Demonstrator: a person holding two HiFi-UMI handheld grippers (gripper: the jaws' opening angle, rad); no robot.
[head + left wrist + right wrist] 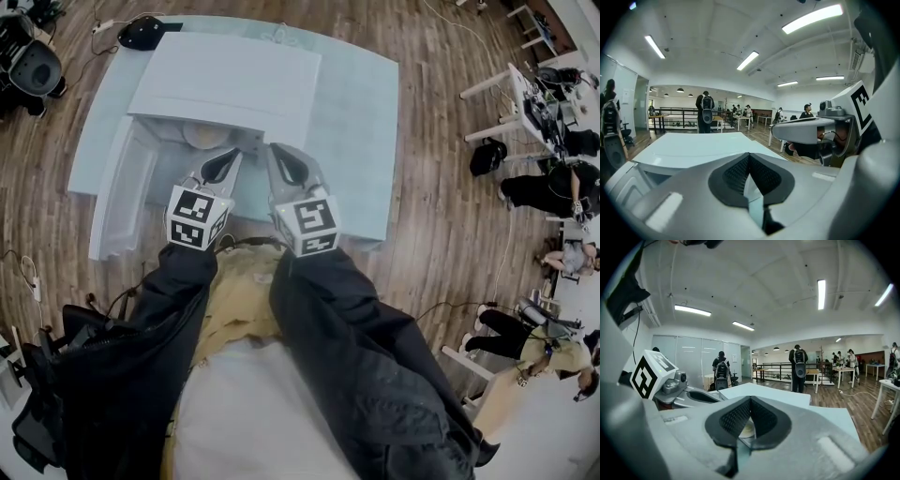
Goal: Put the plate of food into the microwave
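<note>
A white microwave [225, 84] stands on a pale blue table [366, 141], its door [117, 197] swung open to the left. A light plate [208, 136] lies just inside the open front; the food on it is too small to make out. Both grippers hover side by side in front of the opening, above the plate. My left gripper [236, 153] has its jaws together at the tips with nothing between them. My right gripper [274, 150] is also shut and empty. In the right gripper view the plate [746, 429] shows below the closed jaws.
A black object [142, 31] lies at the table's far left corner. An office chair [33, 66] stands at upper left. People sit and stand at white desks [511, 89] on the right. Cables run across the wooden floor [37, 272] at left.
</note>
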